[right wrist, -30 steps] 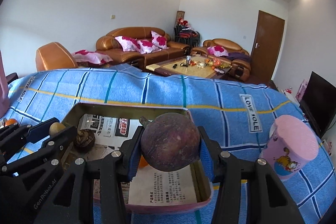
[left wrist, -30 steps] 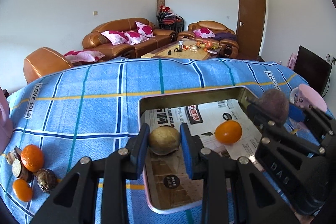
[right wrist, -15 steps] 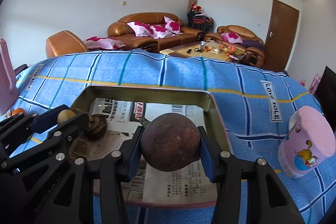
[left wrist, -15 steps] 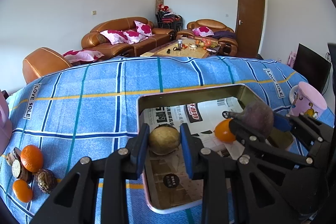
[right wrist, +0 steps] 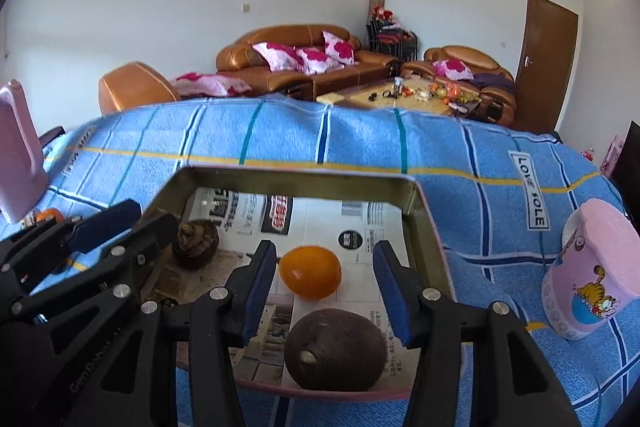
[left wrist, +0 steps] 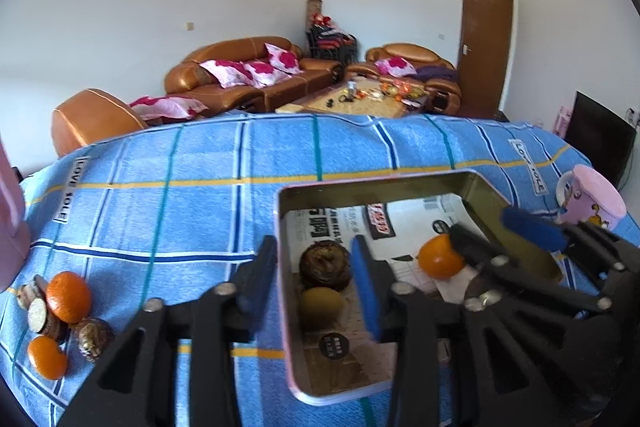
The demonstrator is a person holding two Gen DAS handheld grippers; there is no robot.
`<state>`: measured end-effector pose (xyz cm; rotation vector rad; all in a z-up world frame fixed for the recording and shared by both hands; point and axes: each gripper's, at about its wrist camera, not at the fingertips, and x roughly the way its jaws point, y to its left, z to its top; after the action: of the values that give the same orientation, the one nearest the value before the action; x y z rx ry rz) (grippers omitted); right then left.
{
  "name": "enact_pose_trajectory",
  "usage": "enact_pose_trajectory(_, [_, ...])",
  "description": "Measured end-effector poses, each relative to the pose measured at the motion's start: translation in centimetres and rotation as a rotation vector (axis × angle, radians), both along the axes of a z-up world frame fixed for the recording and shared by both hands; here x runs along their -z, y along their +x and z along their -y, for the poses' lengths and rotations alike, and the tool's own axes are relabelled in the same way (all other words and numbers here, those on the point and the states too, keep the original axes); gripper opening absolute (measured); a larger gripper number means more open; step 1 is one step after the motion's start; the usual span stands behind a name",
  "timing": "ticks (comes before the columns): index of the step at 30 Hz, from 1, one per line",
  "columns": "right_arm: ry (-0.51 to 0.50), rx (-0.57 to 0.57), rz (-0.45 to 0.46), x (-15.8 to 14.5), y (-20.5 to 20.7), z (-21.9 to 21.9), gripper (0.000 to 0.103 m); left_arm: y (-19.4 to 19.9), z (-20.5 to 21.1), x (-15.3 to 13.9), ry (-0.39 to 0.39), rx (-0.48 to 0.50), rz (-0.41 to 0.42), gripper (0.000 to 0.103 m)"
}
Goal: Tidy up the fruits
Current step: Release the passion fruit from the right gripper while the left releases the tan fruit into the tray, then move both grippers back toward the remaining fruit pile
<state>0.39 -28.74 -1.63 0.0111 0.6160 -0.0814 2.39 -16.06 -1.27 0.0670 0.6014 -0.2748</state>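
Observation:
A metal tray point(left wrist: 478, 193) point(right wrist: 420, 211) lined with newspaper sits on the blue checked cloth. In it lie a yellow-brown fruit point(left wrist: 322, 302), a wrinkled brown fruit point(left wrist: 325, 264) point(right wrist: 197, 241), an orange point(left wrist: 440, 259) point(right wrist: 310, 271) and a dark purple round fruit point(right wrist: 335, 349). My left gripper point(left wrist: 316, 281) is open over the tray's left side, above the yellow-brown fruit. My right gripper point(right wrist: 325, 285) is open, with the dark purple fruit lying below it at the tray's near edge.
Loose oranges point(left wrist: 68, 297) and brown fruits point(left wrist: 94, 339) lie on the cloth at the left. A pink cup point(left wrist: 592, 197) point(right wrist: 592, 267) stands right of the tray. A pink object point(right wrist: 18, 151) stands far left. Sofas and a coffee table are behind.
Both grippers opened. The left let the yellow-brown fruit go into the tray; the right let the dark purple fruit go at the tray's near edge.

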Motion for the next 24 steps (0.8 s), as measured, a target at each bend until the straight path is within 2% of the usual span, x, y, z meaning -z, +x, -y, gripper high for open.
enact_pose_trajectory(1, [0.001, 0.014, 0.027, -0.4, -0.4, 0.2, 0.053, -0.2, -0.3, -0.2, -0.003, -0.019, 0.015, 0.063])
enact_pose_trajectory(2, [0.003, 0.026, 0.049, -0.8, -0.7, 0.5, 0.053, -0.3, -0.5, -0.4, -0.008, -0.031, 0.026, 0.076])
enact_pose_trajectory(3, [0.01, 0.04, 0.072, -1.1, -1.0, 0.7, 0.054, -0.5, -0.8, -0.6, -0.016, -0.045, 0.041, 0.082])
enact_pose_trajectory(4, [0.021, 0.054, 0.094, -1.4, -1.3, 1.1, 0.056, -0.7, -1.1, -1.0, -0.03, -0.059, 0.063, 0.084])
enact_pose_trajectory(6, [0.055, 0.091, 0.144, -1.9, -2.0, 1.9, 0.071, -0.9, -1.4, -1.3, -0.04, -0.069, 0.078, 0.097])
enact_pose_trajectory(7, [0.069, 0.097, 0.158, -2.0, -2.2, 2.1, 0.072, -0.9, -1.6, -1.4, -0.04, -0.079, 0.086, 0.1])
enact_pose_trajectory(12, [0.145, 0.118, 0.21, -2.4, -2.8, 3.3, 0.073, -1.2, -1.8, -1.7, -0.021, -0.091, 0.119, 0.103])
enact_pose_trajectory(24, [0.106, 0.108, 0.23, -1.8, -2.8, 2.3, 0.073, -2.2, -3.2, -1.0, 0.032, -0.141, 0.15, 0.103])
